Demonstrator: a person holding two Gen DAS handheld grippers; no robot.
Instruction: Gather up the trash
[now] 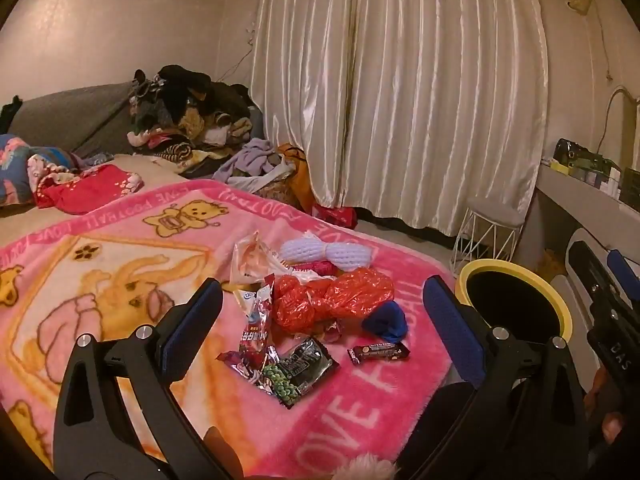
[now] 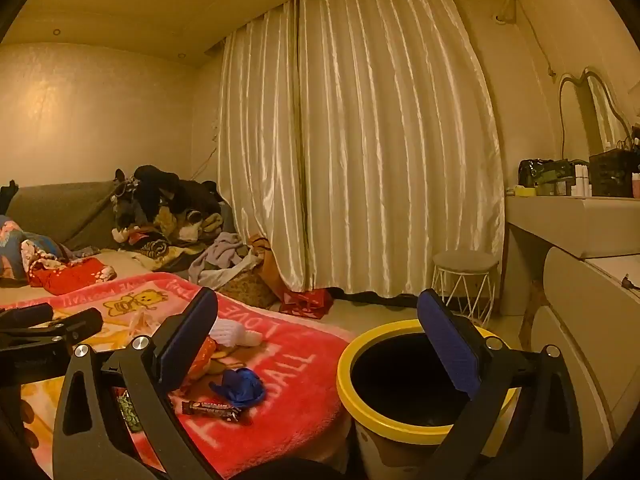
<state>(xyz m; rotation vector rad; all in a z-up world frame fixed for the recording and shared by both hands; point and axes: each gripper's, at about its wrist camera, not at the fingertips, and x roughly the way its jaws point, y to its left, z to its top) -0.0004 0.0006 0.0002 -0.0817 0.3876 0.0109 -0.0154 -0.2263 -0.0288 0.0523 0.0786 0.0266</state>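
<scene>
Trash lies in a heap on the pink blanket: a crumpled red plastic bag, a white foam net, a blue scrap, a dark chocolate bar wrapper, a black snack packet and several smaller wrappers. My left gripper hovers above and short of the heap, open and empty. A black bin with a yellow rim stands on the floor by the bed's corner. My right gripper is open and empty, level, with one finger in front of the bin's mouth.
A pile of clothes fills the bed's far end. Cream curtains hang behind. A white wire stool and a dressing table with bottles stand on the right. A red bag lies on the floor.
</scene>
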